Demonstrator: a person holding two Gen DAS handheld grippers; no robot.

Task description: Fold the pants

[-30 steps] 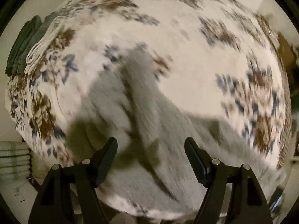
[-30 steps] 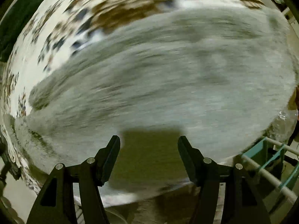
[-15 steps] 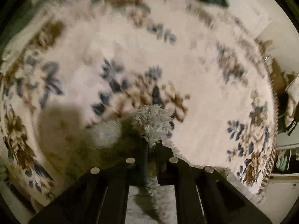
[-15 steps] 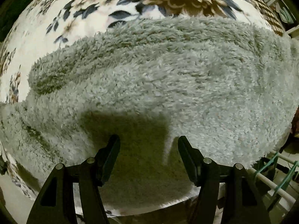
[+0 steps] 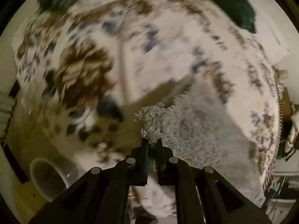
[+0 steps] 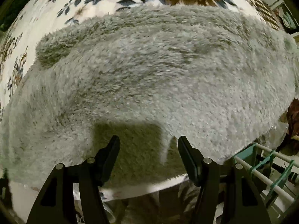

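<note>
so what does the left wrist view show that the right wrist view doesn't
Only the left wrist view shows the left claw shut on a fluffy tuft of the grey pants, a pale round bin at lower left, and a dark green cloth at the far edge. Only the right wrist view shows the right claw open over the spread pants, plus a white and teal rack at lower right. Both show the grey fleece pants lying on the floral blanket.

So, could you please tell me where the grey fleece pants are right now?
The grey fleece pants lie spread on the floral blanket, filling the right wrist view under the open right tool; the left tool pinches one edge.
</note>
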